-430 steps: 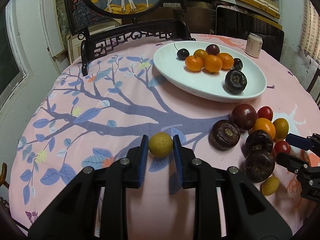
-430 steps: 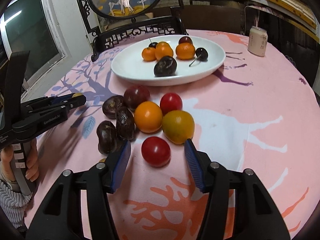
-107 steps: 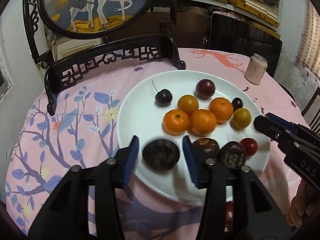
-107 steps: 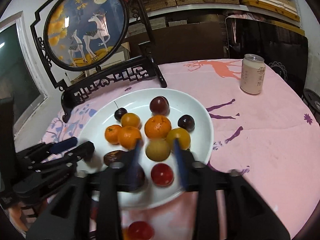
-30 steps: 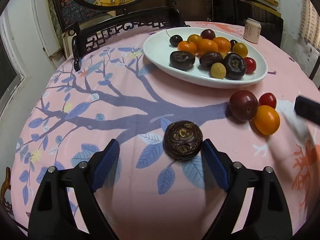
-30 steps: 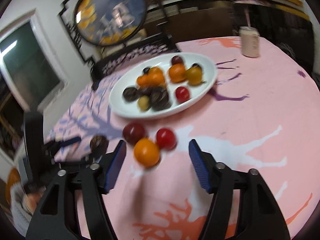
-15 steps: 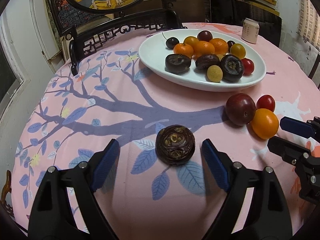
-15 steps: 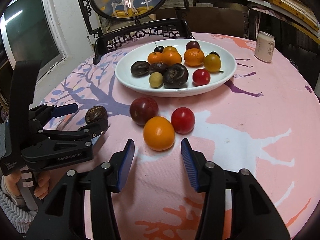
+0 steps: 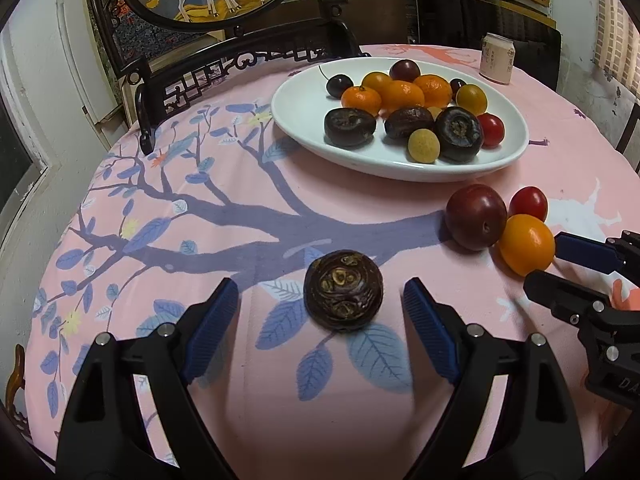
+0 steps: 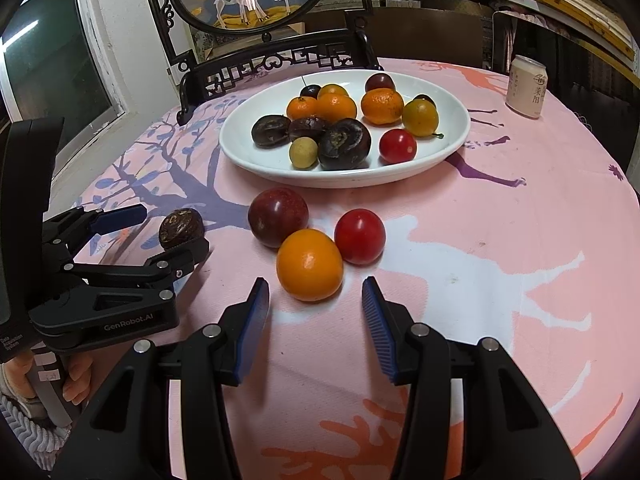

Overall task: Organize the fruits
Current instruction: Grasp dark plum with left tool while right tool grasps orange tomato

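Lying scarred end up, the dark fruit [image 9: 343,297] sits untouched between the spread left claw [image 9: 320,316].

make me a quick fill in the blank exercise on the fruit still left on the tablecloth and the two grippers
1. The dark brown wrinkled round fruit lies between the open fingers of the ____ gripper.
2. ____ fruits lie on the pink tablecloth outside the white oval plate.
3. The right gripper points at the ____ round fruit, not gripping it.

Missing words: left; four; orange
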The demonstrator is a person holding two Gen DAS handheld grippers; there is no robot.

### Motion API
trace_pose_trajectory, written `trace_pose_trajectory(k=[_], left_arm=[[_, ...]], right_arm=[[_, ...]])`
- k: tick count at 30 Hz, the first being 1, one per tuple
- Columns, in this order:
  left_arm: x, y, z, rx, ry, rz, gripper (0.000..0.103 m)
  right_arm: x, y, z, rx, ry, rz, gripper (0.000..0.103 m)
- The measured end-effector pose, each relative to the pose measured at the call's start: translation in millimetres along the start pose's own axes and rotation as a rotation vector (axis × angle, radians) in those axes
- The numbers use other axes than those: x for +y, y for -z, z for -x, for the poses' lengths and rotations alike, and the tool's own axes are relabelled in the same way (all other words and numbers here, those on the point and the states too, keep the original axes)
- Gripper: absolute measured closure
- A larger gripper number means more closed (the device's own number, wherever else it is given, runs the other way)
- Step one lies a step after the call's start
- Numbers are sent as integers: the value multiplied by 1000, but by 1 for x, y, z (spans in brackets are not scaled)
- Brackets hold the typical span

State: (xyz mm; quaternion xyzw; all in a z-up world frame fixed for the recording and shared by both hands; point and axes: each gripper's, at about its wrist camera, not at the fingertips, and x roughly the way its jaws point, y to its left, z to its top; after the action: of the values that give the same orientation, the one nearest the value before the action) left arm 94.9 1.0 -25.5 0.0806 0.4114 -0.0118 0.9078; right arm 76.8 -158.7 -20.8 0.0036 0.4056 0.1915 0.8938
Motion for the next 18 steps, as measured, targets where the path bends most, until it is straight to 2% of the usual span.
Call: trace_pose_trajectory(k=[15,18], left_arm=[[0,0,-3,16,3,2,16],[0,0,-4,18,13,-1,16]], right_arm=[[2,-3,-9,25,-6,-10,53],[2,-3,-10,27,4,-8,58]])
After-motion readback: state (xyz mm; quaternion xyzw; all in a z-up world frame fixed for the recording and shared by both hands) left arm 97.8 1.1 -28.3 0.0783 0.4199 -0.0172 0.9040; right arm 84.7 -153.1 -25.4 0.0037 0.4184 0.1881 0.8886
